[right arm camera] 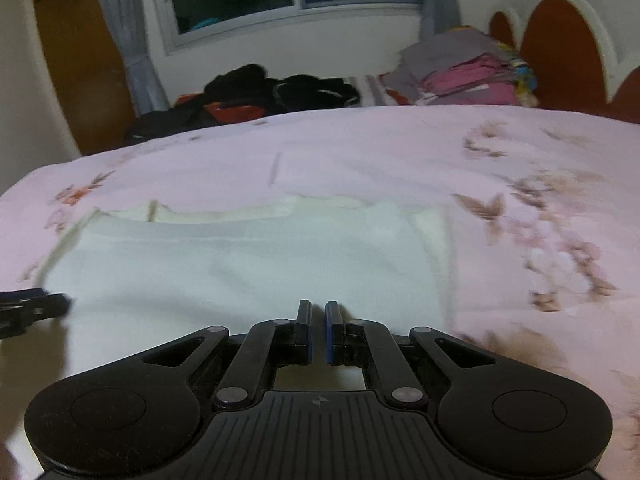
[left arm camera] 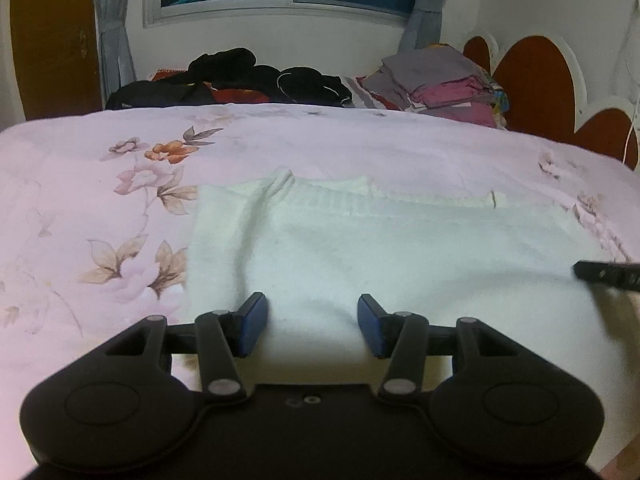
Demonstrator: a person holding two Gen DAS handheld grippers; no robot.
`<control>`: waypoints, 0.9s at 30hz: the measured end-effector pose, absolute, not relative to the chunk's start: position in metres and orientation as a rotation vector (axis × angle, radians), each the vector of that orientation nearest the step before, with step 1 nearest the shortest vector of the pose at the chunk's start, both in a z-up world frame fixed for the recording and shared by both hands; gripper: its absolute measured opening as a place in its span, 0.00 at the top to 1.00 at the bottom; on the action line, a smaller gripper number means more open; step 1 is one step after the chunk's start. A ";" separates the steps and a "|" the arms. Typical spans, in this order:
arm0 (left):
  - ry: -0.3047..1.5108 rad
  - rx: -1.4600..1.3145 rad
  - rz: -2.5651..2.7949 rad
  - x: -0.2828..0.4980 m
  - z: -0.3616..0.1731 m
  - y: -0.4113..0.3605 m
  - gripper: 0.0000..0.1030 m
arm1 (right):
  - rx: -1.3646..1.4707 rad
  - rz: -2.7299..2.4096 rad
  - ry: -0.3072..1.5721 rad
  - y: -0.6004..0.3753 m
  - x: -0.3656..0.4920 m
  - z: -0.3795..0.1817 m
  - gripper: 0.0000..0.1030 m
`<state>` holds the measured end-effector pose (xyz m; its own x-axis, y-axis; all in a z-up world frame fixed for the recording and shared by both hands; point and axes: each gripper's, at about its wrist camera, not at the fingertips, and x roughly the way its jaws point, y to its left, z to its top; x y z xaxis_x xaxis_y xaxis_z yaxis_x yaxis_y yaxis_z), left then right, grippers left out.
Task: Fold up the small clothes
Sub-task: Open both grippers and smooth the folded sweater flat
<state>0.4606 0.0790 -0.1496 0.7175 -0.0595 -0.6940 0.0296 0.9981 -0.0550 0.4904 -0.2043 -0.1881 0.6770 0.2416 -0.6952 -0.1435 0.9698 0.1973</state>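
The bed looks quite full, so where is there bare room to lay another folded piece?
Bare floral sheet lies left of the white garment, and more right of it. A strip runs beyond its far edge. The back is crowded: dark clothes and a folded stack by the headboard.

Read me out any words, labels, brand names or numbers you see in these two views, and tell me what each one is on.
None can be read in either view.
Left claw body: small embossed ring marks, no letters.
Right claw body: a small round cross mark, not text.
White garment: no tag or print shows.
Floral bedcover: pattern only.
Folded clothes stack: too far and blurred to tell.
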 end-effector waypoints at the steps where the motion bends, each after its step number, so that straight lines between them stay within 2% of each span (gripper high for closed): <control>1: 0.771 -0.037 -0.050 0.459 -0.149 0.079 0.52 | 0.132 0.205 0.800 -0.209 0.489 -0.189 0.97; 13: 0.743 -0.030 -0.044 0.432 -0.131 0.083 0.52 | 0.139 0.183 0.806 -0.219 0.464 -0.174 0.96; 14: 0.735 -0.030 -0.057 0.429 -0.128 0.080 0.52 | 0.144 0.194 0.797 -0.217 0.460 -0.170 0.84; 15: 0.731 -0.031 -0.071 0.427 -0.126 0.076 0.52 | 0.144 0.200 0.788 -0.213 0.457 -0.167 0.69; 16: 0.729 -0.034 -0.085 0.425 -0.125 0.071 0.51 | 0.146 0.212 0.771 -0.208 0.452 -0.164 0.29; 17: 0.729 -0.036 -0.094 0.425 -0.125 0.068 0.51 | 0.141 0.223 0.742 -0.201 0.446 -0.160 0.21; 19: 0.739 -0.034 -0.104 0.425 -0.129 0.060 0.51 | 0.109 0.246 0.711 -0.186 0.436 -0.155 0.22; 22: 0.765 -0.049 -0.095 0.424 -0.138 0.059 0.51 | 0.108 0.284 0.727 -0.170 0.427 -0.157 0.35; 24: 0.790 -0.056 -0.079 0.423 -0.147 0.063 0.51 | 0.099 0.294 0.752 -0.165 0.424 -0.164 0.41; 25: 0.796 -0.056 -0.073 0.421 -0.149 0.066 0.51 | 0.099 0.293 0.768 -0.165 0.423 -0.168 0.48; 27: 0.801 -0.044 -0.059 0.417 -0.154 0.070 0.52 | 0.100 0.278 0.804 -0.170 0.418 -0.178 0.50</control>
<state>0.4166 0.0705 -0.1543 0.6943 -0.0696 -0.7163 0.0363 0.9974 -0.0617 0.4184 -0.1700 -0.1781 0.6598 0.2828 -0.6961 -0.2072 0.9590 0.1932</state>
